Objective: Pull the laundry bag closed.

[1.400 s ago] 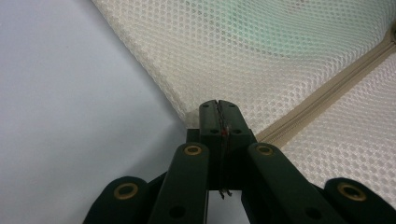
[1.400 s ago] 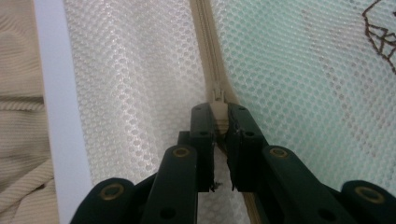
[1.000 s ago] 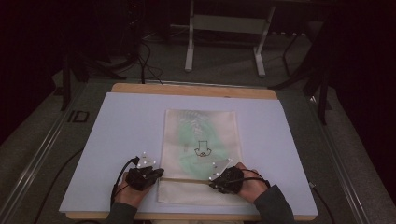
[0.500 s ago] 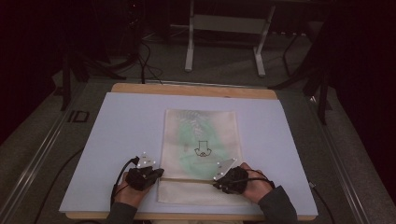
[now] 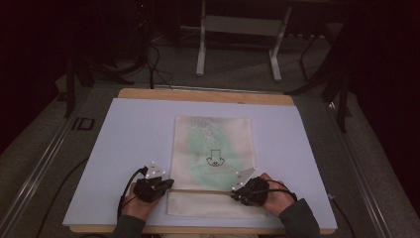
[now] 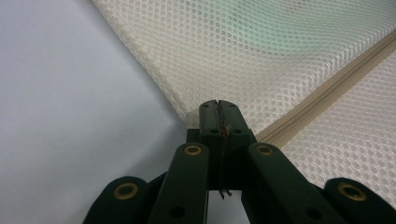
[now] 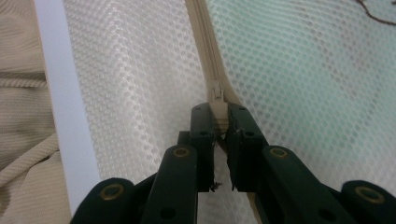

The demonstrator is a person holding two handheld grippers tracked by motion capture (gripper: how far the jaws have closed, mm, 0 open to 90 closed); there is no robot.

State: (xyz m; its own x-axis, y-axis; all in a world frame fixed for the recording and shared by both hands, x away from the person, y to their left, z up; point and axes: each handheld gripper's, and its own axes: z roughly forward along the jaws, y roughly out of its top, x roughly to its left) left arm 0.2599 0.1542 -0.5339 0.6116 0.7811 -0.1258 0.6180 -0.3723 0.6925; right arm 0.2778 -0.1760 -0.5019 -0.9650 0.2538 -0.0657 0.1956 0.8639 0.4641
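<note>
Both claws sit at the near end of the mesh bag (image 5: pixel 212 163), one at each end of its zipper (image 5: pixel 203 190). On the left, the left gripper (image 6: pixel 218 103) has its jaws pressed flat together on the bag's corner, right where the zipper tape meets the side edge, so it is clenched on the fabric and pins that corner. On the right, the right gripper (image 7: pixel 218 112) has its jaws nearly closed around the zipper pull (image 7: pixel 217 95), with the tan tab wedged between them; it is grasping the slider.

That bag lies flat on the white mat (image 5: pixel 129 134) over the wooden table (image 5: pixel 198 94), its zipper running across near the person's edge. Farther up, a pale green item (image 5: pixel 203 148) shows through the netting, with a small dark outline drawing (image 5: pixel 214 158) over it.

Judging by the look of it, the mesh is light, limp and stretchy; it will bunch and drag along with the slider unless one end is anchored. Stiffest and safest to hold are the woven zipper tape and the seamed corner, which will not snag as the open netting could. A small, smooth tab may slip from the jaws, so a firm, square pinch and a pull straight along the teeth seem wise.

Beyond the table stand dim table legs (image 5: pixel 200 44) on dark floor.
</note>
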